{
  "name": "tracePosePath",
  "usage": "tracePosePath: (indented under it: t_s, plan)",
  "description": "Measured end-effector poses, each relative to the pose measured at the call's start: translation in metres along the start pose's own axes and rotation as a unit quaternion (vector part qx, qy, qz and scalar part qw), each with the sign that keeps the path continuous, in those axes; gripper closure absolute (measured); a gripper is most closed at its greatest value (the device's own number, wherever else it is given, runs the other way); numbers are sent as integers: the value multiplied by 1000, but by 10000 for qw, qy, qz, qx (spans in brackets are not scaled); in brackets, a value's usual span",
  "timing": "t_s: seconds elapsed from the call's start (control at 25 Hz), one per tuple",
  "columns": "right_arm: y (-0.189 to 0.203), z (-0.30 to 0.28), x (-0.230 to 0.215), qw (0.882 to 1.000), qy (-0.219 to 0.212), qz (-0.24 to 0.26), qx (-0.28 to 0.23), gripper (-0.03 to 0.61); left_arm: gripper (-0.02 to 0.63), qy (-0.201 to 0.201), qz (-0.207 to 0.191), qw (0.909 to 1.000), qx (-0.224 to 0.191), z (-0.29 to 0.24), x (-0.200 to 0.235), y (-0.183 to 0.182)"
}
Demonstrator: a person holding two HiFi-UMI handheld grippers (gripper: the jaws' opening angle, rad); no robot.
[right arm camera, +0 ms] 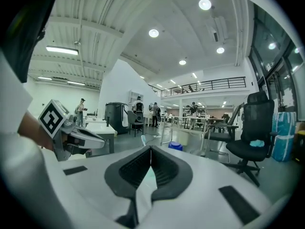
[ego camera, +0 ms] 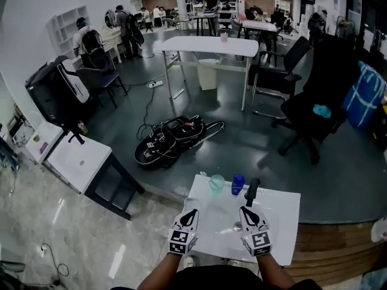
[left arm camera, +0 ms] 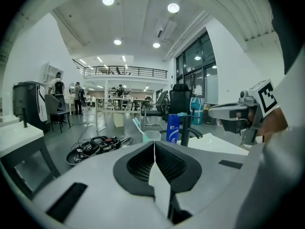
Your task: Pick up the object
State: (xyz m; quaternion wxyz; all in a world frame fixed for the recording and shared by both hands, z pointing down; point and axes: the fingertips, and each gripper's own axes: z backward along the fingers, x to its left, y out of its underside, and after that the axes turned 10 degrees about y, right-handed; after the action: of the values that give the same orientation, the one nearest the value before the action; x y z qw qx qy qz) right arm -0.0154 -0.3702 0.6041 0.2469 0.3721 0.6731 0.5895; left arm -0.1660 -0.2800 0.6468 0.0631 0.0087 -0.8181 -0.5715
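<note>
your left gripper (ego camera: pixel 192 213) and right gripper (ego camera: pixel 246 211) both hover low over the small white table (ego camera: pixel 278 216), jaws pressed together on nothing. open one wide before you reach, then come in level from the near side so you don't knock a neighbour. by the far edge, close together, stand one translucent green plastic cup (ego camera: pixel 216 183), one blue plastic bottle (ego camera: pixel 237 184) and one black upright handle (ego camera: pixel 251 192). i cannot tell which is the object. two grippers, three candidates.
</note>
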Motion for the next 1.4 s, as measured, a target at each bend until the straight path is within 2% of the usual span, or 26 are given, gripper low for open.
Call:
tracePosePath:
  t_s: [0.2, 0.24, 0.32, 0.36, 0.56, 0.64, 0.88, 1.4]
  plan:
    - [8, -4, -19, 9999, 87, -19, 135, 560, 588, -36, 208, 9993, 318, -2, -4, 19]
    - [9, -4, -19, 9998, 62, 3, 176, 560, 557, -69, 274, 9987, 413, -2, -4, 24]
    - [10, -3, -17, 9997, 29, 13, 241, 560, 382, -141, 400, 9973, 600, -1, -3, 35]
    - [10, -3, -17, 9996, 18, -1, 270, 560, 338, -220, 435, 9965, 672, -1, -1, 38]
    - [20, -7, -5, 9992, -201, -36, 340, 560, 210, -637, 679, 9883, 1212, -6, 13, 73]
    - [24, -6, -2, 9988, -259, -42, 419, 560, 183, -741, 794, 9836, 1443, -8, 17, 88]
    - [36, -8, 3, 9970, -384, -17, 677, 560, 172, -1025, 1117, 9707, 1863, -18, 33, 118]
    - [69, -17, 6, 9925, -690, -127, 997, 561, 175, -1328, 1197, 9548, 2375, -42, 53, 141]
